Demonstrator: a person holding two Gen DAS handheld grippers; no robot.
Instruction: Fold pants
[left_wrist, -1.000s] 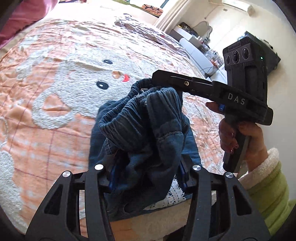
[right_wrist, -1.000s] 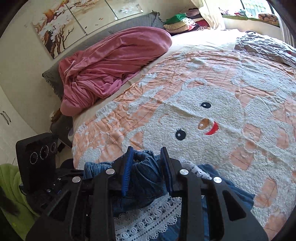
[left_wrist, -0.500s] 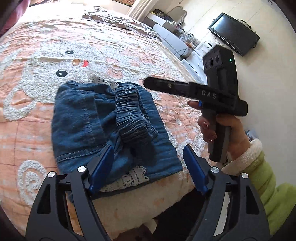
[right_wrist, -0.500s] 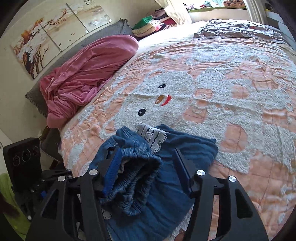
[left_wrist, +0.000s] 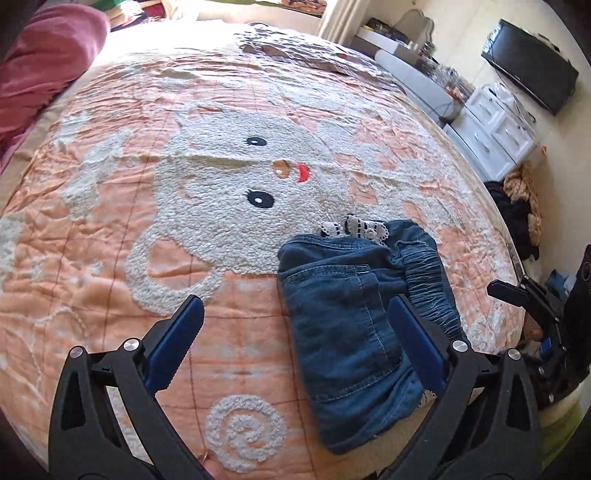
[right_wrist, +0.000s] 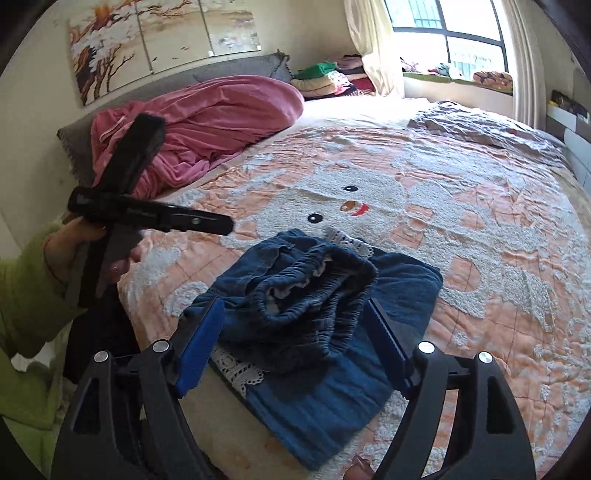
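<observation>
The blue denim pants (right_wrist: 314, 317) lie folded in a compact bundle near the front edge of the peach quilted bed (left_wrist: 221, 110), lower centre of frame. Left gripper (left_wrist: 295, 339) and right gripper (right_wrist: 295, 343) both gape apart, empty, likely because the fold is complete.

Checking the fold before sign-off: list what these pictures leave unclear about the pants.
- Pants, right wrist view: near hem cut off behind the right gripper.
- Pants, left wrist view: right edge hidden by the left gripper finger.
- Both views: layers underneath hidden by top denim.
</observation>
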